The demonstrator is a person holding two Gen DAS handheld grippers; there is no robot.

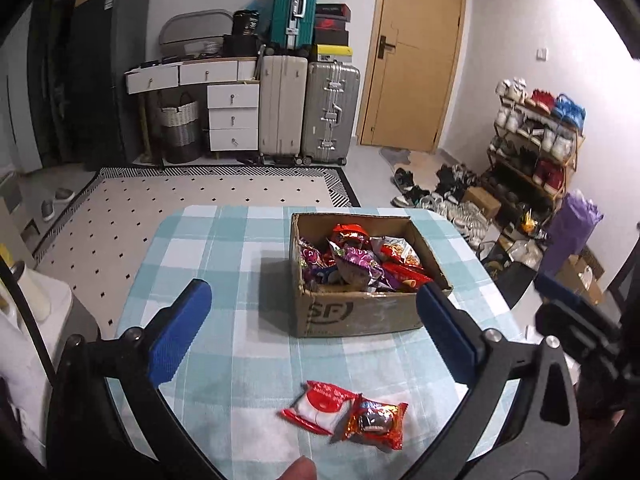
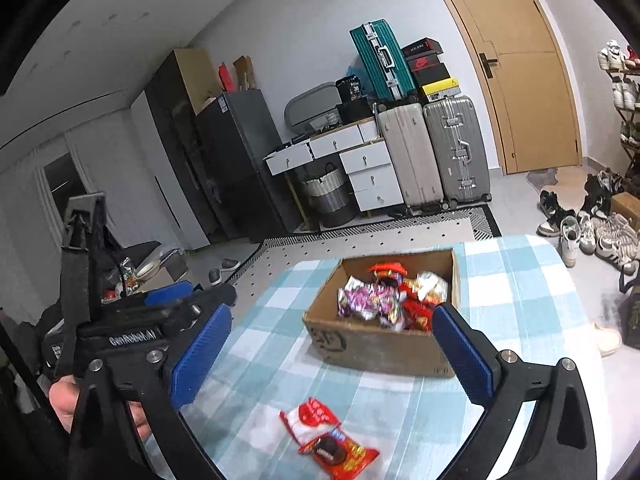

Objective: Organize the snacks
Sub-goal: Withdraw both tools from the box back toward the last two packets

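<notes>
A brown cardboard box (image 1: 360, 314) stands on the table with a blue-checked cloth (image 1: 224, 248) and holds several bright snack packets (image 1: 356, 260). Two loose packets lie on the cloth nearer me: a red-and-white one (image 1: 318, 406) and a red-orange one with a dark biscuit picture (image 1: 374, 420), touching each other. My left gripper (image 1: 312, 300) is open and empty, above the cloth, just short of the box. My right gripper (image 2: 330, 330) is open and empty, above the two packets (image 2: 316, 420) (image 2: 340, 454), with the box (image 2: 380, 344) ahead. The left gripper shows at the left of the right wrist view (image 2: 168, 296).
Beyond the table are a patterned rug (image 1: 180, 196), suitcases (image 1: 312, 112), white drawers (image 1: 232, 116), a laundry basket (image 1: 180, 128) and a wooden door (image 1: 416, 52). A shoe rack (image 1: 536, 136) and many shoes are on the floor at the right. A white appliance (image 1: 32, 312) stands left of the table.
</notes>
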